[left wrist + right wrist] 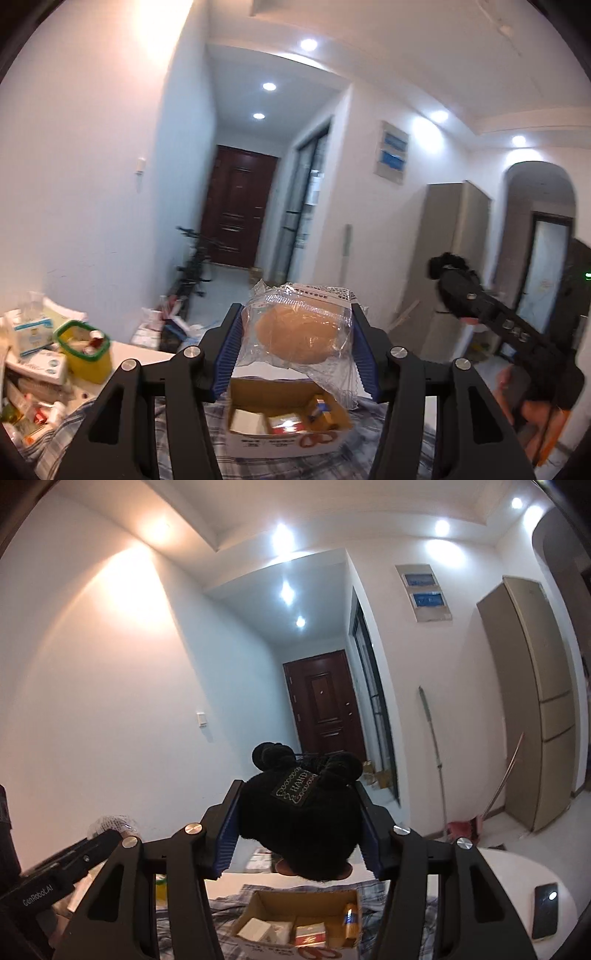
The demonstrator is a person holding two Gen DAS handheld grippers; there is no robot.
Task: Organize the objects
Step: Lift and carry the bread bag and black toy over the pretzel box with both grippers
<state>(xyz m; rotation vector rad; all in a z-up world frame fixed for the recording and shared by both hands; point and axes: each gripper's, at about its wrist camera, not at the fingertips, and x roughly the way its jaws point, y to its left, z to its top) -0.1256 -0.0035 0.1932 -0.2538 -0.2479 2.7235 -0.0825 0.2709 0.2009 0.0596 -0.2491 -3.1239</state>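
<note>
2 grippers: left gripper (297,332), right gripper (299,812). 1 wrapped bun (301,332) betw. left jaws, 1 black plush toy (301,827) betw. right jaws. 1 cardboard box (266,904) below both. 1 phone (546,910) right of right jaws. 1 yellow tub (88,356) left of left jaws.

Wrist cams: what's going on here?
A person holds a gripper in each hand above an open cardboard box on a plaid cloth. The left gripper is clamped on a clear-wrapped bun; the right gripper grips a black plush toy. Both items are in the air, not yet in the box, which already holds small packages.
</note>
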